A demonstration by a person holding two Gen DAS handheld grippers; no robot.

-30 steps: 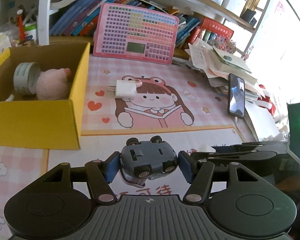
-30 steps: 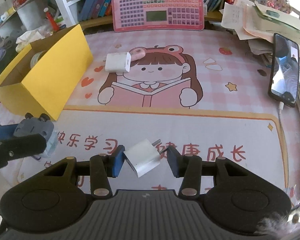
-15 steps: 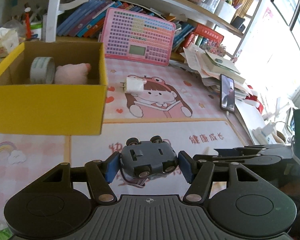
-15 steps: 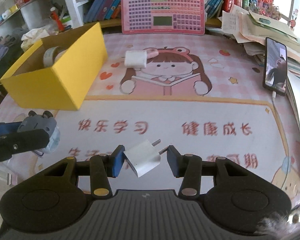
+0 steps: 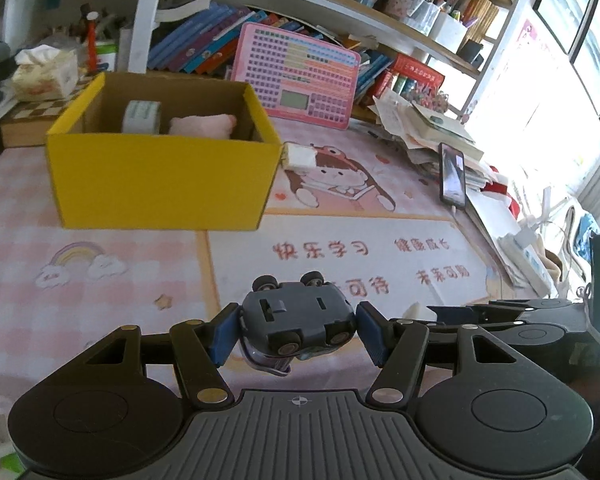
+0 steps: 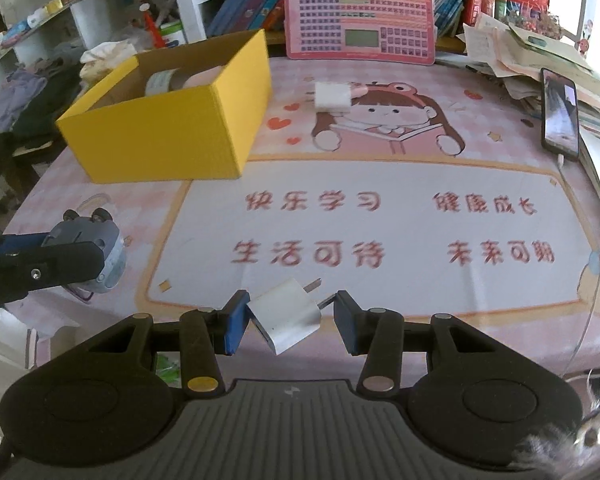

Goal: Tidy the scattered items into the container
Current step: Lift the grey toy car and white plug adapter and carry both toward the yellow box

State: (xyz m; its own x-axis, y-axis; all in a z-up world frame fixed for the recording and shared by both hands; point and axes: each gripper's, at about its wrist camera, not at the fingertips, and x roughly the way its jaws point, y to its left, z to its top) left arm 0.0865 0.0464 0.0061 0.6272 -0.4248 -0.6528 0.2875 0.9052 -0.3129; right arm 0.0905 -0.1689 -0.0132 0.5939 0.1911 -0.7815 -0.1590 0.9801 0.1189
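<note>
My left gripper is shut on a grey toy car, held upside down above the mat; it also shows in the right wrist view. My right gripper is shut on a white charger plug, prongs pointing right. The yellow cardboard box stands at the back left and holds a tape roll and a pink plush. A second white charger lies on the mat right of the box.
A pink toy keyboard leans against the bookshelf at the back. A phone on a cable lies at the right beside stacked papers. The pink cartoon mat covers the desk.
Both grippers have pulled back and risen from the mat with their loads. The box now sits farther ahead and more central in the left wrist view.
</note>
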